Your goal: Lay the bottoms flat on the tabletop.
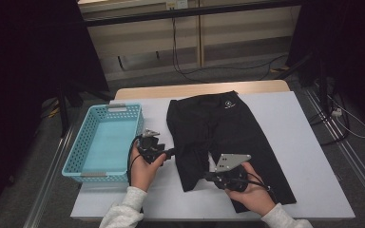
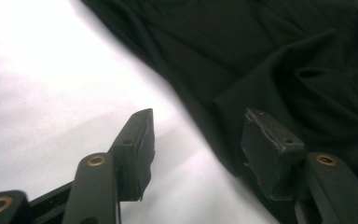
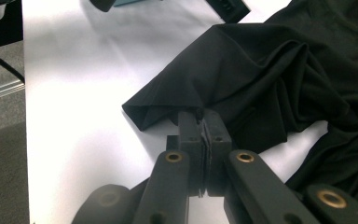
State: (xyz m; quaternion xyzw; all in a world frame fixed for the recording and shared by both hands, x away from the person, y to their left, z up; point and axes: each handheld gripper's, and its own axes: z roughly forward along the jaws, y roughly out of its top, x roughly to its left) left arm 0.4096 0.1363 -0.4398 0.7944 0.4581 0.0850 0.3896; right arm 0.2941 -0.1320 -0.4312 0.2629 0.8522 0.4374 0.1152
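A pair of black shorts lies spread on the white table, waistband at the far side. My left gripper is at the shorts' left edge, open. In the left gripper view, one pad hangs over bare table and the other over the black cloth, with the fabric edge running between them and neither pad pressing it. My right gripper is at the near leg. In the right gripper view its jaws are shut on a bunched fold of the shorts, which puckers up from the table.
A turquoise plastic basket stands at the table's left side, close beside my left hand. Bare white table lies to the right of the shorts and along the near edge. Cables run over the floor beyond the table.
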